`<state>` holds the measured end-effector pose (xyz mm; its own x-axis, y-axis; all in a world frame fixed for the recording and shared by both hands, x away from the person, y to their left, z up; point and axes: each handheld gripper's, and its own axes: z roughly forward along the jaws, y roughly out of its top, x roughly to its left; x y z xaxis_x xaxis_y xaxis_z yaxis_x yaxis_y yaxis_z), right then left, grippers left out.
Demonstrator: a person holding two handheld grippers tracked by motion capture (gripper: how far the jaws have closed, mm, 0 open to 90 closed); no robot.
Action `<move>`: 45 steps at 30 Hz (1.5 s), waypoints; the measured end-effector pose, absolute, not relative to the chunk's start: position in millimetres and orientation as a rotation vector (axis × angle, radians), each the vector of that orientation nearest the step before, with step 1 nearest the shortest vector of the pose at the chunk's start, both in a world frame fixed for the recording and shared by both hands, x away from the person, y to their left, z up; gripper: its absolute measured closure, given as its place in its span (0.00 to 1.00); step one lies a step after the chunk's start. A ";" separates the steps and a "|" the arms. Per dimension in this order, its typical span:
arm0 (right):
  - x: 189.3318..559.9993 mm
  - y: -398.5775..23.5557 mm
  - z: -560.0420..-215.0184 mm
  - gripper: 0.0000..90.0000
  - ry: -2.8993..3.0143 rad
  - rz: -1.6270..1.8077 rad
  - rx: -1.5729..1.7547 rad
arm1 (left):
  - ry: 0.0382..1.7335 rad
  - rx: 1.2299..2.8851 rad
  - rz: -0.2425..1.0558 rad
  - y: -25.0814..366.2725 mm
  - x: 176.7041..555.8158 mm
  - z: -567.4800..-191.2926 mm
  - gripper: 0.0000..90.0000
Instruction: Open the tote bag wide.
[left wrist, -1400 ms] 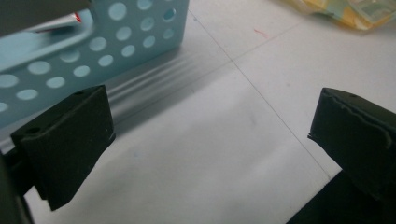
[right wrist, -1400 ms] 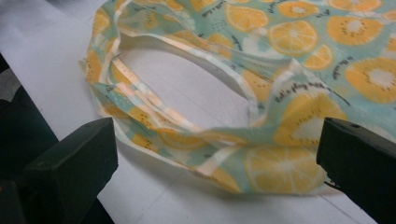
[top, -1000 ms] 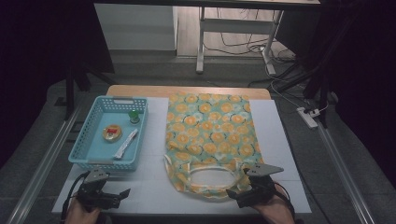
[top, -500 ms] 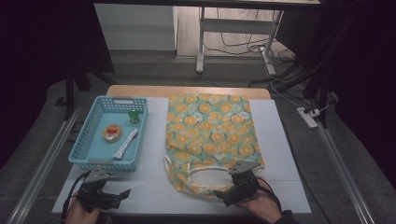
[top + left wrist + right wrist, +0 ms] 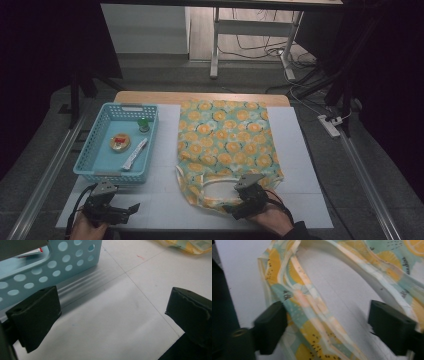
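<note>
Counting from the high view, I find one flat cloth bag printed with orange slices on mint green (image 5: 227,145), one light blue perforated plastic basket (image 5: 95,170), and three small things in that basket: a round orange-and-red piece (image 5: 120,142), a white sachet (image 5: 134,154) and a small green piece (image 5: 143,124). The bag lies at the centre of the white worktop (image 5: 300,165), its handles (image 5: 216,192) at the six o'clock end; the basket sits at nine o'clock from it. I hold two claws. My right claw (image 5: 231,210) is at the bag's handle end and its jaws have just been closing; the right gripper view alone shows the handle straps (image 5: 312,305) lying between them, the pads not yet pressing. My left claw (image 5: 134,207) rests at six o'clock of the basket, jaws wide apart over bare worktop; the left gripper view brings up the basket's wall (image 5: 62,262) close by.
</note>
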<state>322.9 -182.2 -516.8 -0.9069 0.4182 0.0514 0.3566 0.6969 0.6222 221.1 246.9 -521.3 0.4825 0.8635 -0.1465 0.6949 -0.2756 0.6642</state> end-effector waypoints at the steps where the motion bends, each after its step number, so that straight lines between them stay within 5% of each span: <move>1: 322.7 -182.3 -516.6 0.34 2.819 0.997 0.626 | 1.282 2.051 0.318 246.9 221.0 -521.3 0.00; 8: 321.2 -182.1 -512.9 0.77 2.864 1.012 0.550 | 1.276 2.056 0.320 246.2 220.8 -521.4 0.00; 13: 322.7 -185.9 -506.5 0.98 2.870 1.070 0.537 | 1.273 2.061 0.323 245.6 220.7 -521.4 0.00; 45: 401.3 -177.1 -458.6 1.00 2.730 1.205 0.630 | 1.263 2.045 0.303 248.1 220.5 -521.3 0.00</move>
<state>401.3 -177.1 -458.6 -0.9107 0.4050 0.0811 0.3328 0.6032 0.7248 220.5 248.1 -521.3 0.4963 0.8535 -0.1588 0.6888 -0.2758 0.6704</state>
